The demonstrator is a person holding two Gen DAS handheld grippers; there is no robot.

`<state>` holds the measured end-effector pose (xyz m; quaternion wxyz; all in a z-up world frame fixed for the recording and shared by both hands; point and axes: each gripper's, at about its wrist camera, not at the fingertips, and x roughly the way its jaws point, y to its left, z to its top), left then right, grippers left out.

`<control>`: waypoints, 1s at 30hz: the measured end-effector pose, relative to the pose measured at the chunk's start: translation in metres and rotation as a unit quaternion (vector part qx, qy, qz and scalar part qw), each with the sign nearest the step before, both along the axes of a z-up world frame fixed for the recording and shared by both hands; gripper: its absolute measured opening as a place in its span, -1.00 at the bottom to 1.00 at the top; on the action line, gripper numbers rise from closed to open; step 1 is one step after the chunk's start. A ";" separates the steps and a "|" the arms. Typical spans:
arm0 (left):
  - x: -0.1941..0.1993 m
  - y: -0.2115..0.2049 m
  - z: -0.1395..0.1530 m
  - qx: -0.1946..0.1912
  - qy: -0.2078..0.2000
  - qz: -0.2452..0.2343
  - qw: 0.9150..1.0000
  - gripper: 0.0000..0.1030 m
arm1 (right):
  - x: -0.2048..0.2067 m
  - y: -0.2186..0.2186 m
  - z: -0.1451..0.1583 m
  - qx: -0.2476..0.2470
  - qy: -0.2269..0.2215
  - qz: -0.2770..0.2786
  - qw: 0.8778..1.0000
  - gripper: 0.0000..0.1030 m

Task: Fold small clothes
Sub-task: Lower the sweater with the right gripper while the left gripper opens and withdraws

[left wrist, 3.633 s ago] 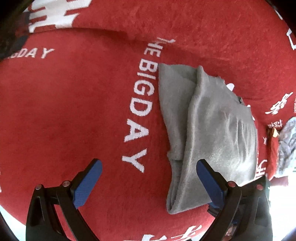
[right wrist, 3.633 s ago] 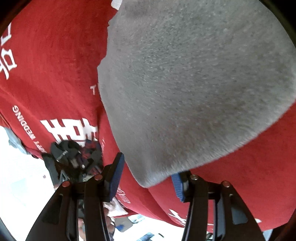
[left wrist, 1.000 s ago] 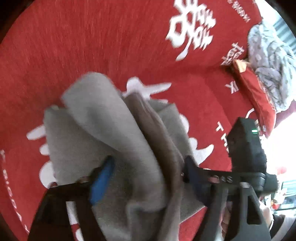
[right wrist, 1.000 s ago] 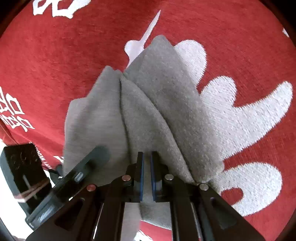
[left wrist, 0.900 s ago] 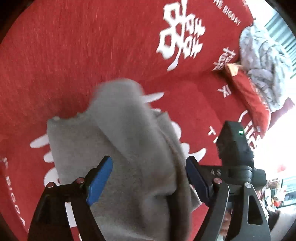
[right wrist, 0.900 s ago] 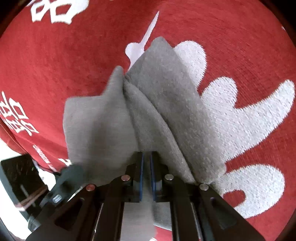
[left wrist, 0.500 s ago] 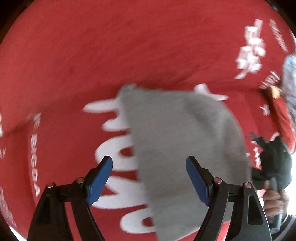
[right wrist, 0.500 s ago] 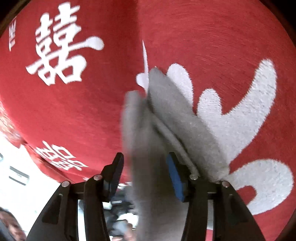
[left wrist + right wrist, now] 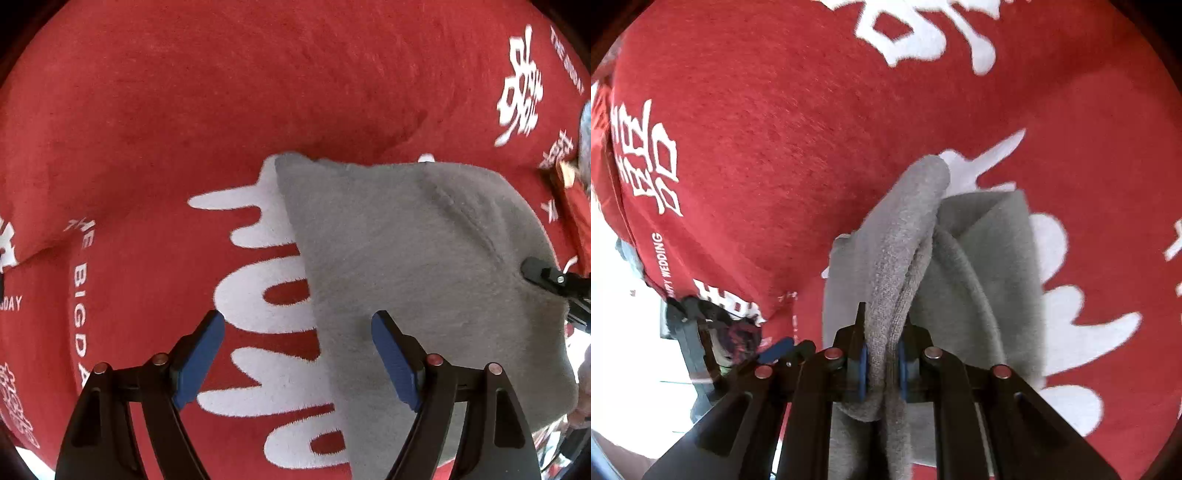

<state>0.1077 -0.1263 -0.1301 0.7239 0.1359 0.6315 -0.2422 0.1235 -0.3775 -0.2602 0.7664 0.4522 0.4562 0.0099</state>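
A grey fleece garment (image 9: 424,266) lies spread on the red blanket (image 9: 184,110). My left gripper (image 9: 298,321) hangs open just above the garment's left edge, one blue pad over the grey cloth and the other over the white print, gripping nothing. In the right wrist view the garment (image 9: 990,258) is bunched into a thick fold. My right gripper (image 9: 882,332) is closing on that fold, and both pads press on it, lifting it off the blanket. A black finger of the right gripper (image 9: 546,277) shows at the garment's right side.
The red blanket (image 9: 775,147) carries white lettering and large white characters. A red cushion (image 9: 576,206) and patterned grey fabric (image 9: 585,129) lie at the far right. The blanket's edge drops off at the left of the right wrist view, beside dark gear (image 9: 738,332).
The right jaws opened, then closed again on a thicker fold of the grey garment and rose with it. The left gripper slid off the bunched cloth; the garment now lies flatter beneath it.
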 end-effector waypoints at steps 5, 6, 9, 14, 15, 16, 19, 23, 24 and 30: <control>-0.002 -0.002 -0.012 -0.008 0.017 -0.003 1.000 0.61 | -0.011 -0.014 -0.051 -0.017 0.075 -0.026 0.997 -0.64; -0.002 -0.002 -0.011 -0.005 0.015 -0.008 1.000 0.61 | -0.014 -0.017 -0.053 -0.012 0.073 -0.036 0.997 -0.63; -0.001 0.002 -0.007 0.006 0.009 -0.019 1.000 0.61 | -0.023 -0.018 -0.041 -0.050 0.099 -0.054 0.992 -0.54; 0.001 0.012 0.007 0.012 0.011 -0.014 1.000 0.61 | -0.027 -0.010 -0.004 -0.115 0.121 -0.049 0.985 -0.52; 0.000 0.012 0.009 0.010 0.011 -0.015 1.000 0.61 | -0.029 -0.009 0.007 -0.113 0.107 -0.046 0.987 -0.52; -0.002 0.012 0.011 0.008 0.012 -0.016 1.000 0.61 | -0.031 -0.010 0.013 -0.107 0.094 -0.041 0.989 -0.52; -0.012 0.007 0.016 0.001 0.017 -0.027 0.999 0.61 | -0.033 0.010 0.037 -0.106 0.058 -0.005 0.993 -0.52; -0.037 -0.004 0.010 0.004 0.032 -0.055 0.998 0.61 | -0.029 0.042 0.044 -0.122 0.052 0.075 0.988 -0.52; -0.045 -0.006 0.005 0.008 0.038 -0.059 0.998 0.61 | -0.028 0.047 0.039 -0.130 0.062 0.090 0.985 -0.52; -0.074 0.003 -0.022 0.030 0.060 -0.066 0.996 0.61 | -0.047 0.039 -0.017 -0.161 0.165 0.106 0.967 -0.55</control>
